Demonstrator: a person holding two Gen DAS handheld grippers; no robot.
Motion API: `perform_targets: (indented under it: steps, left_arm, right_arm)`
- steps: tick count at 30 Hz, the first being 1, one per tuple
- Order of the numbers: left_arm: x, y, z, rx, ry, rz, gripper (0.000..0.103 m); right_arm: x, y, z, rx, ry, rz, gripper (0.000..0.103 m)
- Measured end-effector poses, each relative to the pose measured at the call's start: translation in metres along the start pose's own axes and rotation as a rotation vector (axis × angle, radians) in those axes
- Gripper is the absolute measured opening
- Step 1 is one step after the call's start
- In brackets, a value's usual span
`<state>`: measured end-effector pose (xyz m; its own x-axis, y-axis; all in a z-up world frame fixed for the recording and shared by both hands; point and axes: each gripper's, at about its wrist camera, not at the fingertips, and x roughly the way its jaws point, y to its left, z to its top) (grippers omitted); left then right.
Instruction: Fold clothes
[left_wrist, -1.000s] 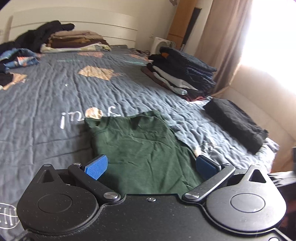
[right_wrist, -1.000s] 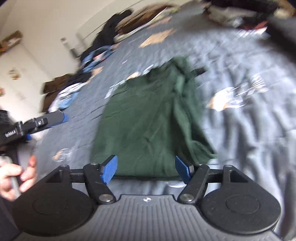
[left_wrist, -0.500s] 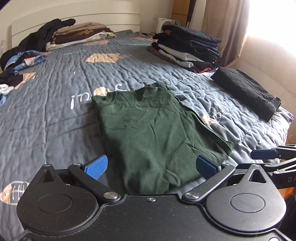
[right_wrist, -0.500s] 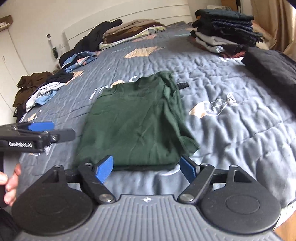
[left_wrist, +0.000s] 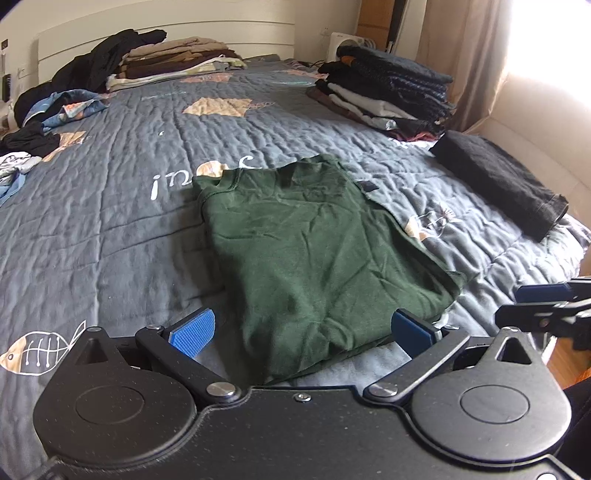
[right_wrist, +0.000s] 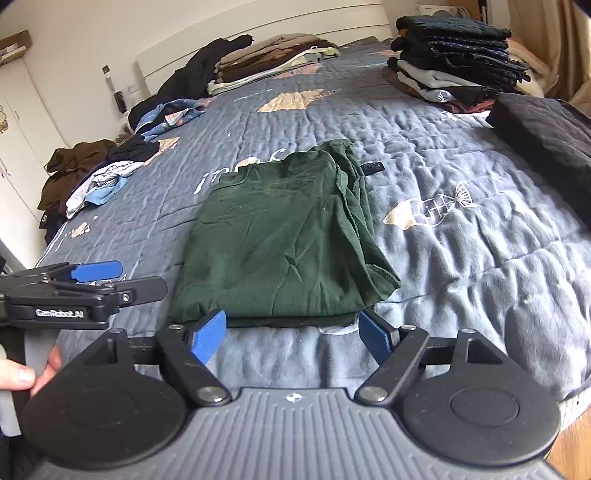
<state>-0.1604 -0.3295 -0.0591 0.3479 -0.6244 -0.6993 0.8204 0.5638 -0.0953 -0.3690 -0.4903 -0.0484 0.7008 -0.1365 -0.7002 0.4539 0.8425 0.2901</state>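
One wide bed (left_wrist: 110, 206) fills both views, covered by a grey-blue quilt (right_wrist: 461, 236) printed with fish shapes and pale lettering. Against the white headboard (left_wrist: 166, 33) lies a low stack of brown and beige folded clothes (left_wrist: 173, 61), with a loose heap of dark garments (left_wrist: 92, 62) just beside it and a crumpled blue-patterned piece (left_wrist: 66, 107) nearer the edge. On the opposite side, close to the curtain (left_wrist: 461, 55), a taller pile of dark folded clothes (left_wrist: 388, 92) rests on the quilt, and a single folded black garment (left_wrist: 498, 184) lies apart from it near the bed's edge. More unfolded clothes (right_wrist: 92, 177) are scattered along the far left edge in the right wrist view. The green T-shirt (left_wrist: 314, 251) lies in the middle of the quilt, folded lengthwise into a long panel with its collar toward the headboard and its hem toward the cameras; a sleeve edge shows along its right side. The left gripper (left_wrist: 303, 330) hovers over the hem end with its blue pads (left_wrist: 192, 332) spread wide, gripping nothing. The right gripper (right_wrist: 291, 336) sits just short of the hem, its blue fingers (right_wrist: 207, 334) likewise spread apart with nothing between them. A hand (right_wrist: 22, 373) grips the left gripper's handle.
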Motion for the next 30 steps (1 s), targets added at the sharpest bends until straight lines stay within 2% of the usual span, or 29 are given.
perform_targets:
  steps: [6,17,25,30]
  left_arm:
    - [0.013,-0.001,-0.004,0.019,-0.001,0.045,0.103]
    - [0.026,0.001,0.013,-0.051,-0.039,0.055,0.103]
    - [0.021,-0.009,0.022,-0.106,-0.104,0.063,0.103]
    - [0.019,-0.008,0.022,-0.196,-0.116,0.055,0.103]
  right_arm:
    - [0.014,-0.025,0.009,0.023,0.022,0.034,0.078]
    - [0.044,-0.038,0.027,-0.024,0.050,0.081,0.078]
    - [0.036,-0.062,0.052,-0.025,0.064,0.109,0.078]
    - [0.024,-0.080,0.063,-0.002,0.069,0.152,0.078]
